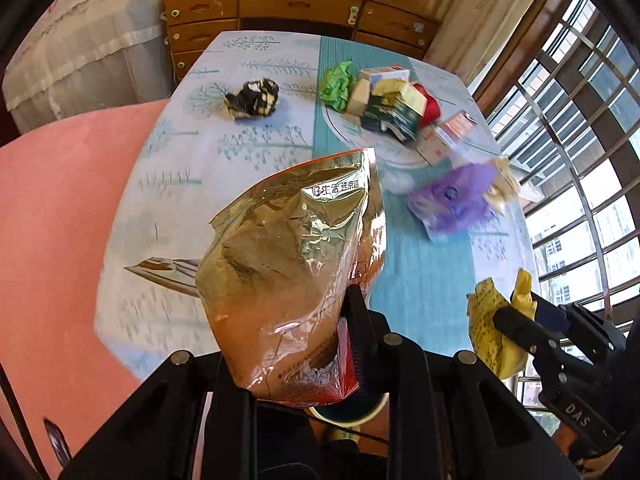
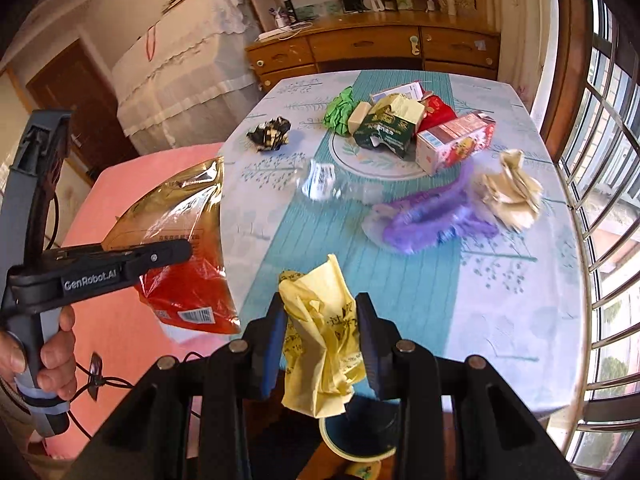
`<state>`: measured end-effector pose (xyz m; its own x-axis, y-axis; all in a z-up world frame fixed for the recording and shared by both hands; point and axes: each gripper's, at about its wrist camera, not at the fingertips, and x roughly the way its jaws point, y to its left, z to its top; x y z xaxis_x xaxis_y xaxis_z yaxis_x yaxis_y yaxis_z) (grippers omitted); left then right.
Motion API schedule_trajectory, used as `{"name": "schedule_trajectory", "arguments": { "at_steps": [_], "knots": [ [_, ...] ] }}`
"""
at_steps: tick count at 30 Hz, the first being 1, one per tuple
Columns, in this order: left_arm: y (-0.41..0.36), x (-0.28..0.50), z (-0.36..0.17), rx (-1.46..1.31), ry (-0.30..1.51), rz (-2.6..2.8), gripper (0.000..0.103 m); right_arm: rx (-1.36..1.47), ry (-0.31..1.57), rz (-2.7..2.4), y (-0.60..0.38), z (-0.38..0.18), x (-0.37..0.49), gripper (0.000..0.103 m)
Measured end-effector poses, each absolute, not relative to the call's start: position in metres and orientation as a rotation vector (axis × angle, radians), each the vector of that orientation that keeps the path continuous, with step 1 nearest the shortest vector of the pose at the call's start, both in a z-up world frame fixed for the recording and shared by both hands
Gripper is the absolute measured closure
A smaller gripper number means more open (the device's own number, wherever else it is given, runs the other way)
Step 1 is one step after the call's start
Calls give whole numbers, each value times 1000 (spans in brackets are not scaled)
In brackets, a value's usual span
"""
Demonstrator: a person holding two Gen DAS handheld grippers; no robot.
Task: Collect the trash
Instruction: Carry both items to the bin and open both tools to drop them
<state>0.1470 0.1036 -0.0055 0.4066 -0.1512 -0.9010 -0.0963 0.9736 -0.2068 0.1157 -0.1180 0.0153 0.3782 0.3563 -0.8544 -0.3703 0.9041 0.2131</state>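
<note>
A: Biggest first?
B: Oval table point(image 2: 500, 288) under a pale tree-print cloth with a teal strip down the middle. Pink-covered surface point(image 2: 120, 320) just beside its near left edge. Wooden drawer cabinet point(image 2: 360, 46) behind the far end.

A: On the table?
B: Pile on a plate point(image 2: 380, 168) at the centre: green-and-gold carton point(image 2: 384, 130), red-and-white box point(image 2: 452, 142), crumpled green wrapper point(image 2: 340, 112). Purple plastic wrapper point(image 2: 432, 216) and beige crumpled paper point(image 2: 512, 196) nearer, toward the window side. Black-and-gold crumpled wrapper point(image 2: 270, 134) alone on the left.

A: Left claw?
B: Narrowed and clamped on a large gold foil bag point(image 1: 288, 280) with a red base, gripped by its lower edge. Bag lifted, off the cloth, held over the table's near left edge.

A: Right claw?
B: Right gripper point(image 2: 322, 344) partly closed, pads pressing a crumpled yellow paper point(image 2: 320, 336) with dark printing. Paper up in the air too, above the near edge.

A: Below that?
B: Round rim of a dark container point(image 2: 332, 440) under the yellow paper, only partly seen.

A: Left gripper point(image 2: 176, 250) from the other side?
B: Black finger across the bag, handle in a hand point(image 2: 52, 356).
</note>
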Motion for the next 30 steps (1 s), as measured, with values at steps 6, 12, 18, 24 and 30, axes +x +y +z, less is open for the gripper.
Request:
{"name": "schedule_trajectory", "arguments": {
  "at_steps": [6,12,18,24,30],
  "knots": [
    [49,77,-12,-199,1164,-7,82,-43,1144,476,-159,2,72,69],
    [5,35,-33,-98,1243,-7,82,-29,1233,474,-178,-25,44,69],
    [-10,19,-64,-68,1306,2,82,-20,1329,447,-179,-69,24,69],
    [-17,16,-138,-93,1403,0,82,18,1428,363,-179,-150,11,68],
    [-13,19,-242,-160,1486,22,81,43,1476,273,-175,-255,7,66]
  ]
}}
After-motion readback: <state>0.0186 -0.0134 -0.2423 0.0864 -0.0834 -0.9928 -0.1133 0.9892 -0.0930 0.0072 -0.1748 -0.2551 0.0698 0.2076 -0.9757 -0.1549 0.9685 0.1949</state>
